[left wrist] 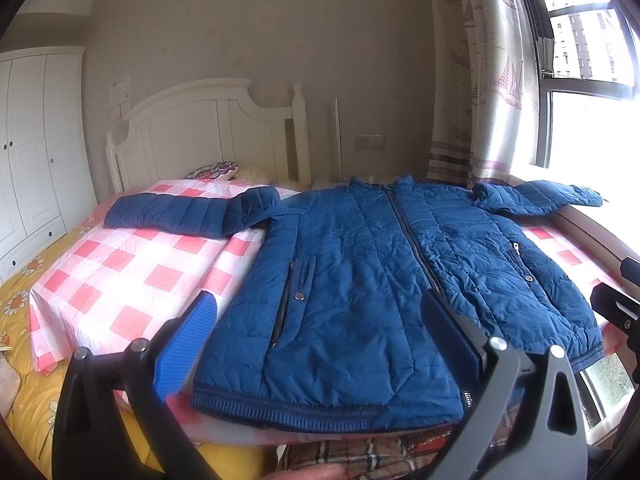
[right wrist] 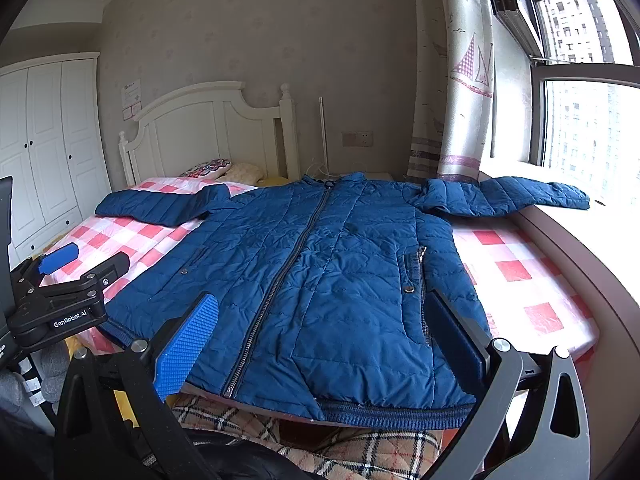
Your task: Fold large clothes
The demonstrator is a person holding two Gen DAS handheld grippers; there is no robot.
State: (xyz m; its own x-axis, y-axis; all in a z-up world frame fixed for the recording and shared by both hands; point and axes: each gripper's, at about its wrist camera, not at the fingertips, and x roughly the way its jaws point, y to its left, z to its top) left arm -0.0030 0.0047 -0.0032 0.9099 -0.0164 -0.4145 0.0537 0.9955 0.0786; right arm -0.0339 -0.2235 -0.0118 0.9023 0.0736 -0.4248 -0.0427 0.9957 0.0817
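Presently: jacket (left wrist: 360, 280) flat, zipped, unfolded | left tongs (left wrist: 320, 344), right tongs (right wrist: 320, 340) spread, empty | next: pinch a sleeve (right wrist: 504, 196), fold inward.

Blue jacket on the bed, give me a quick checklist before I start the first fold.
1. Jacket lies flat, front up: ok.
2. Zipper closed along the front: ok.
3. Both sleeves spread out, left sleeve on the checkered sheet, right sleeve reaching onto the windowsill: ok.
4. Left gripper open, holding nothing: ok.
5. Right gripper open, holding nothing: ok.
6. Hem fully on the sheet: not ok, it overhangs the near edge.
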